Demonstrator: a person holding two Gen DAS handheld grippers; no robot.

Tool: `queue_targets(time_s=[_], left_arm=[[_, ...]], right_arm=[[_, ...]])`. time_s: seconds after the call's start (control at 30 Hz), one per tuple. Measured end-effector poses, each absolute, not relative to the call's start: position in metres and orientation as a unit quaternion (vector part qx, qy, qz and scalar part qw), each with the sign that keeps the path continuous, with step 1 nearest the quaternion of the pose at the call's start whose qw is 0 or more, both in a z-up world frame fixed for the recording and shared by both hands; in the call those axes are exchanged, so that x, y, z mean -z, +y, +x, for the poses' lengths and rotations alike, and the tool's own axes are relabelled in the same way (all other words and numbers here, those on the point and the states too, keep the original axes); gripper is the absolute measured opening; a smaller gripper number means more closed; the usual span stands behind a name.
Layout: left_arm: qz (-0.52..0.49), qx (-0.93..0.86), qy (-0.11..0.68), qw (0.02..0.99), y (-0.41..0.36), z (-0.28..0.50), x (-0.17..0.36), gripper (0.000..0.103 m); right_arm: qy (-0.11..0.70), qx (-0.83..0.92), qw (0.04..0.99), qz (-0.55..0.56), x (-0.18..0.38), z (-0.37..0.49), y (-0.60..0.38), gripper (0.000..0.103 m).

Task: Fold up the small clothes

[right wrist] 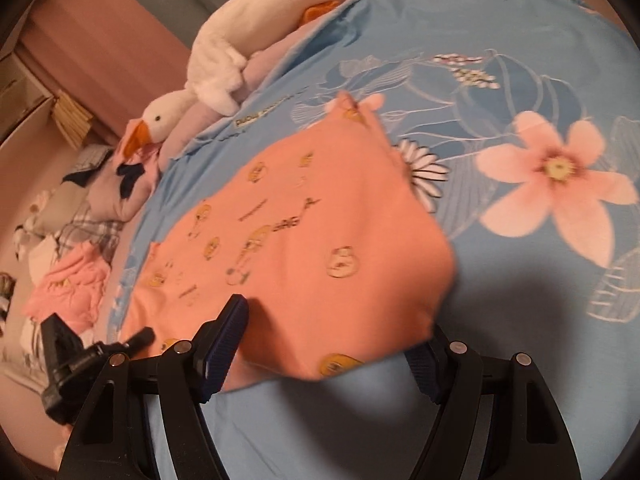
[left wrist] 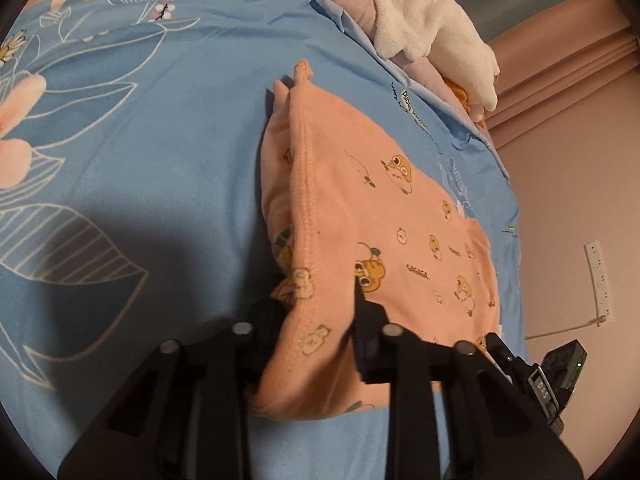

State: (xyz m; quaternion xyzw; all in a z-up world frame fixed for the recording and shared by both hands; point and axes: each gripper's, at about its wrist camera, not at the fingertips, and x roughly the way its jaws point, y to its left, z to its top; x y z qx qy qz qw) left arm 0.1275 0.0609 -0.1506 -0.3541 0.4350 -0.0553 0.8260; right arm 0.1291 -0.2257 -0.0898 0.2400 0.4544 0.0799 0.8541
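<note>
A small peach garment (left wrist: pixel 360 208) with cartoon prints lies on the blue floral bedsheet (left wrist: pixel 160 160). In the left wrist view my left gripper (left wrist: pixel 316 320) stands with its fingers wide on either side of the garment's near hem, which drapes between them; the stitched hem edge runs away from it. In the right wrist view the same garment (right wrist: pixel 320 220) lies between the open fingers of my right gripper (right wrist: pixel 332 352), its near edge over the gap. The right finger is partly hidden under the cloth.
A white plush goose (right wrist: pixel 224 68) lies at the bed's far edge, also in the left wrist view (left wrist: pixel 432 28). A pile of other clothes (right wrist: pixel 76 248) sits left of the bed. The other gripper's body (right wrist: pixel 68 360) shows at the lower left.
</note>
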Motion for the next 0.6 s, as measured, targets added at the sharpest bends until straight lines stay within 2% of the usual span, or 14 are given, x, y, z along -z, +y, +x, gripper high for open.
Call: queue_targets(time_s=[0.07,0.1,0.13,0.2,0.23,0.33,0.6], left_arm=[[-0.348,0.050,0.433,0.830,0.059,0.127,0.149,0.020],[-0.346,0.047,0.430,0.832,0.058,0.126,0.147,0.020],[-0.346,0.045,0.428,0.834,0.058,0.126,0.146,0.019],[-0.343,0.040,0.424,0.837,0.057,0.122,0.141,0.017],[-0.340,0.041,0.423,0.839,0.057,0.121,0.139,0.017],[-0.330,0.046,0.415,0.847,0.057,0.112,0.128,0.016],[-0.314,0.069,0.411,0.853,0.048,0.083,0.105,0.016]], right_arm=[[0.447,-0.091,0.854,0.248,0.090,0.133,-0.222,0.072],[0.444,-0.089,0.855,0.252,0.091,0.137,-0.221,0.061],[0.445,-0.086,0.855,0.252,0.092,0.138,-0.222,0.045],[0.449,-0.074,0.856,0.245,0.093,0.143,-0.221,0.021],[0.446,-0.075,0.858,0.246,0.092,0.142,-0.222,0.017],[0.427,-0.086,0.868,0.238,0.080,0.134,-0.221,0.014],[0.405,-0.089,0.888,0.198,0.040,0.103,-0.218,0.013]])
